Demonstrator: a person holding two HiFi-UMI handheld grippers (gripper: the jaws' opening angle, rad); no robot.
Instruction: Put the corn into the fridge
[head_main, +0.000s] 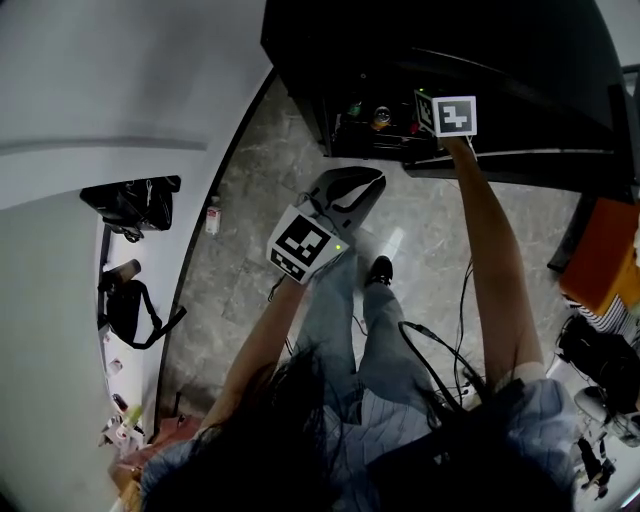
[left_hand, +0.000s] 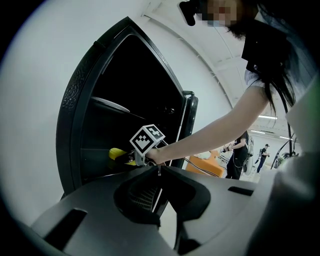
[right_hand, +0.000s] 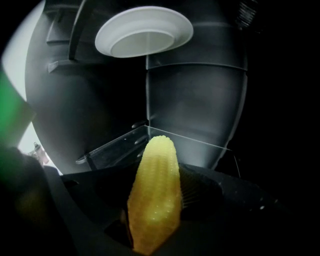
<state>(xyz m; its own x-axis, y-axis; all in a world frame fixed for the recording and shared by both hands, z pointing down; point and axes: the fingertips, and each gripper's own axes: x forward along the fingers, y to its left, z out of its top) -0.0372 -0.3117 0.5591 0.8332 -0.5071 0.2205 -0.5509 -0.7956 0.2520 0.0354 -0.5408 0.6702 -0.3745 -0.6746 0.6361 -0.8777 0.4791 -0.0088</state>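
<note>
The right gripper (right_hand: 160, 181) has its jaws clamped on the one corn (right_hand: 152, 205), whose tip points up inside the open fridge (right_hand: 200, 100), in front of a glass shelf (right_hand: 117, 144). The left gripper (left_hand: 159, 168) hangs outside over the floor (head_main: 255, 190), jaws together with nothing between them. Only the right gripper view shows the corn whole. The left gripper view catches just a yellow sliver beside the marker cube (left_hand: 147, 139). One white plate (right_hand: 144, 31) sits on an upper shelf, and the head view hides it.
</note>
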